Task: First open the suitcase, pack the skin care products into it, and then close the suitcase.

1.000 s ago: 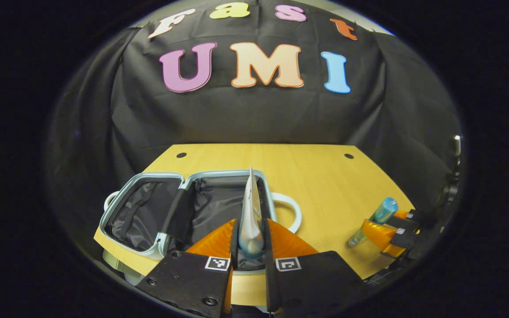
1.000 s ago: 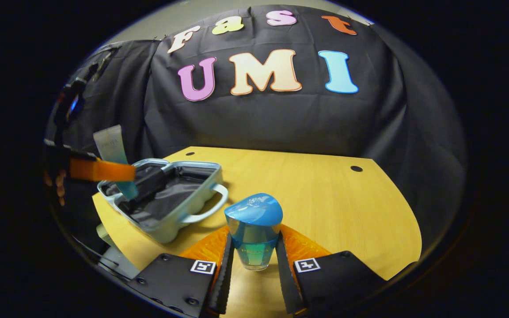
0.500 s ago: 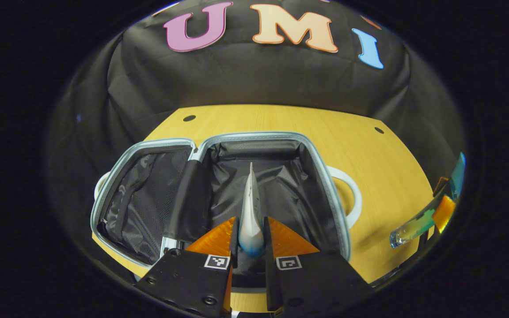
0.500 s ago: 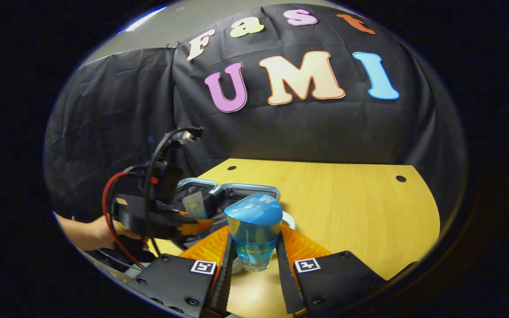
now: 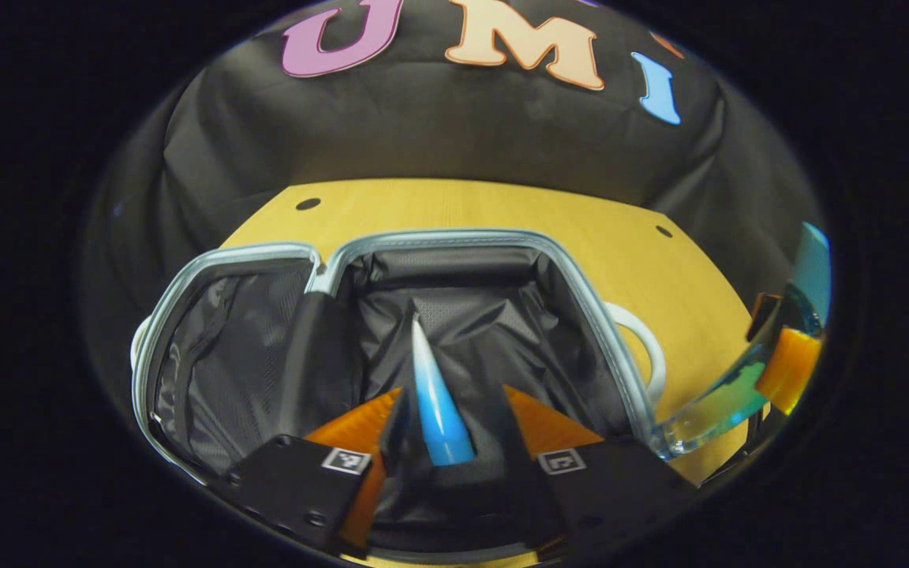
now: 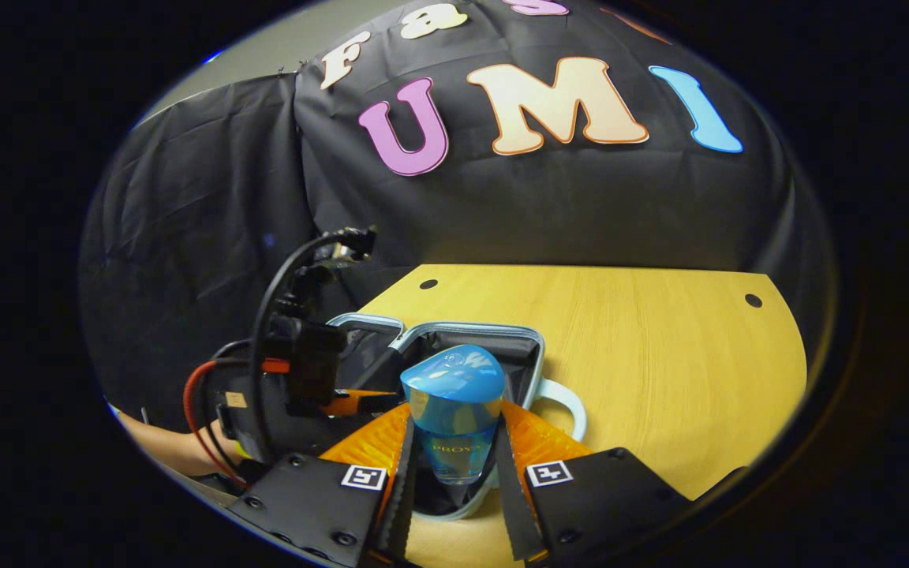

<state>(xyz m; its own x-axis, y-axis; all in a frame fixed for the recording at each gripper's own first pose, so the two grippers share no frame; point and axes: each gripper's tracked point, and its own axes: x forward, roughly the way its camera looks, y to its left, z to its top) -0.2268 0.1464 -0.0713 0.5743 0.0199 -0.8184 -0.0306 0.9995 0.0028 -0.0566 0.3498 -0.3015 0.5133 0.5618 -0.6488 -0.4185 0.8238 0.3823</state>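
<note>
In the left gripper view the suitcase (image 5: 265, 347) lies open on the tabletop (image 5: 502, 209), its dark-lined halves spread from 9 o'clock to 3 o'clock, a white handle (image 5: 644, 355) at its 3 o'clock edge; the left gripper (image 5: 448, 442) hangs over the right half, its fingers parted, and the blue-and-white tube (image 5: 432, 402) stands between them, apart from both; at 3 o'clock the blue bottle (image 5: 746, 379) shows in the other gripper's hold; in the right gripper view a person's arm (image 6: 162, 446) and the left gripper sit at 9 o'clock beside the suitcase (image 6: 529, 347); the right gripper (image 6: 453, 481) has its fingers clenched on the blue bottle (image 6: 454, 418), held cap up above the suitcase's near edge.
</note>
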